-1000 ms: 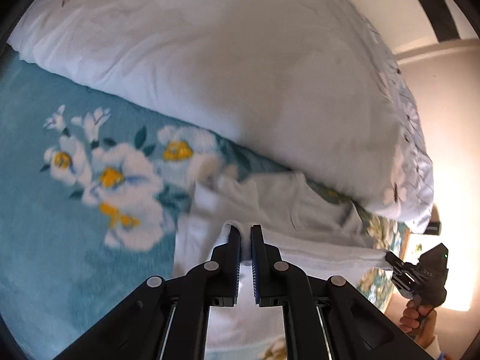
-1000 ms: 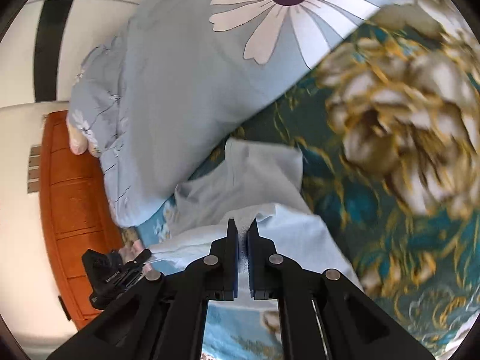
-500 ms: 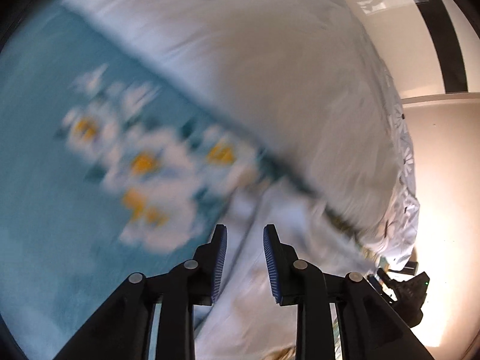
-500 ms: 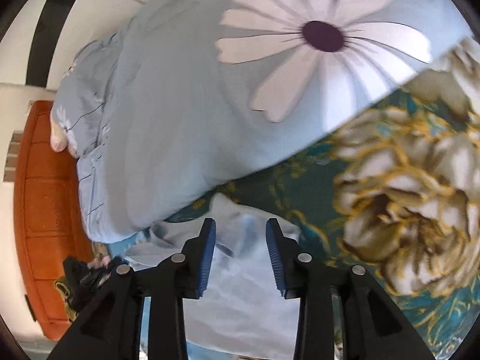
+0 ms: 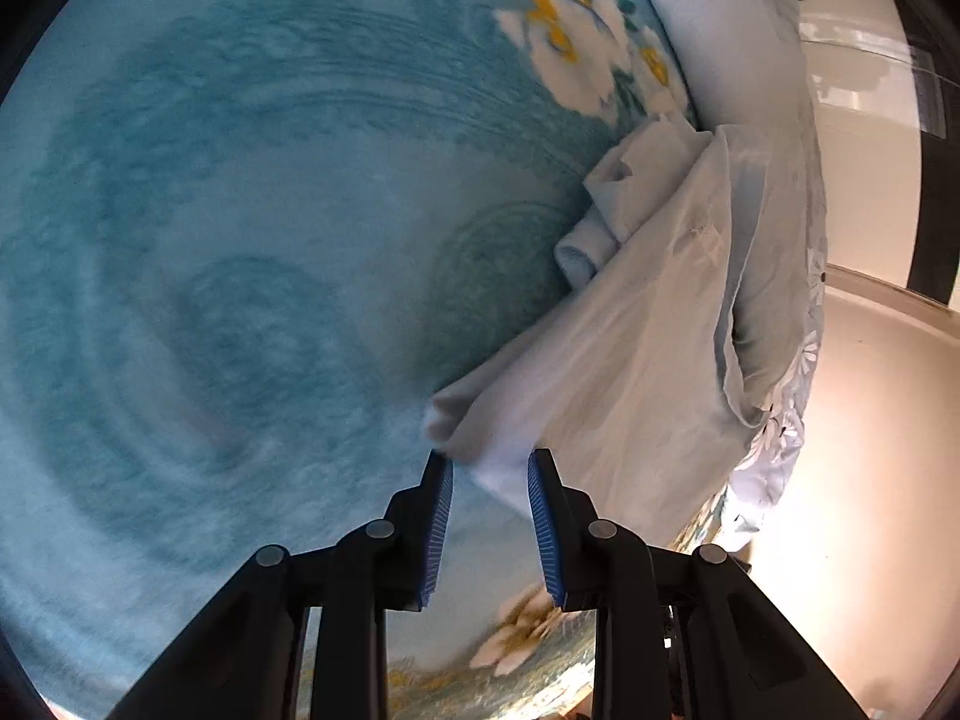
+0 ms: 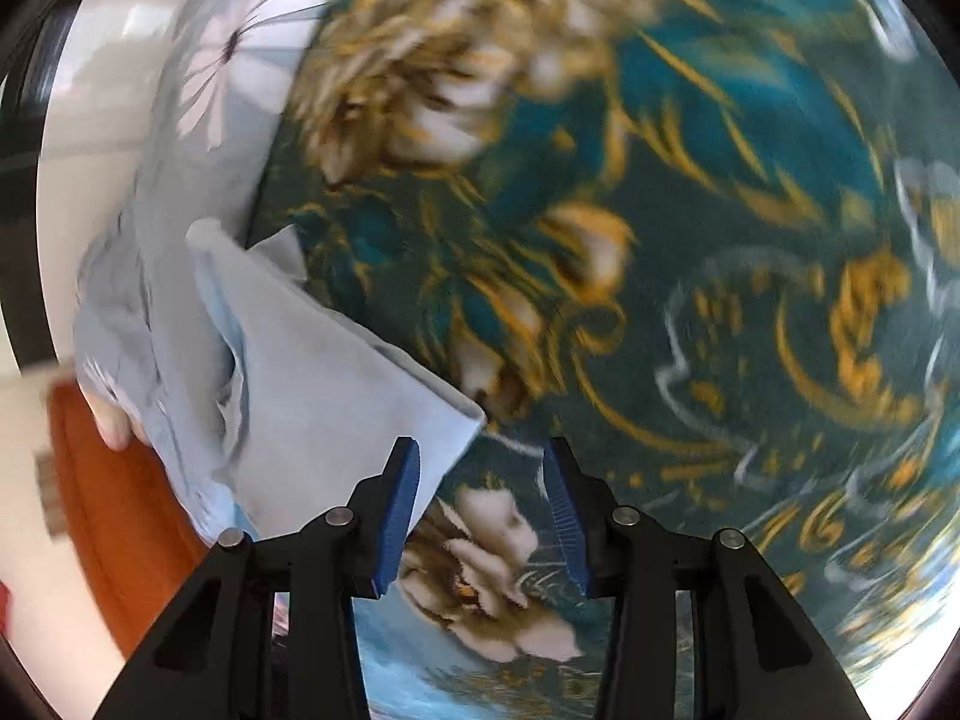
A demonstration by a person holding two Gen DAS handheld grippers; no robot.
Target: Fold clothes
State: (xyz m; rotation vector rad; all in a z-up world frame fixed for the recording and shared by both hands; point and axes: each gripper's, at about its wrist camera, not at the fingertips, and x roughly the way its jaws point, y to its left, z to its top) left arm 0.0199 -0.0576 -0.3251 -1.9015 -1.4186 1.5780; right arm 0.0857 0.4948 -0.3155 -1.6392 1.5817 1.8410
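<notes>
so the pale blue shirt (image 5: pixel 648 324) is lying part-folded on the bed (image 5: pixel 240 240), a long strip tucked against the flowery duvet (image 5: pixel 774 138). in the left wrist view it runs from about 6 o'clock, right at the tips of the left tongs (image 5: pixel 489 468), up to 1 o'clock. those tongs are released, and a near corner of cloth sits between the blue pads without being pinched. the right tongs (image 6: pixel 480 456) are spreading wider and carry nothing; the shirt's corner (image 6: pixel 468 414) sits just off their left pad, the rest trailing to 10 o'clock. my guess is both sit close to a near corner, left a bit closer.
</notes>
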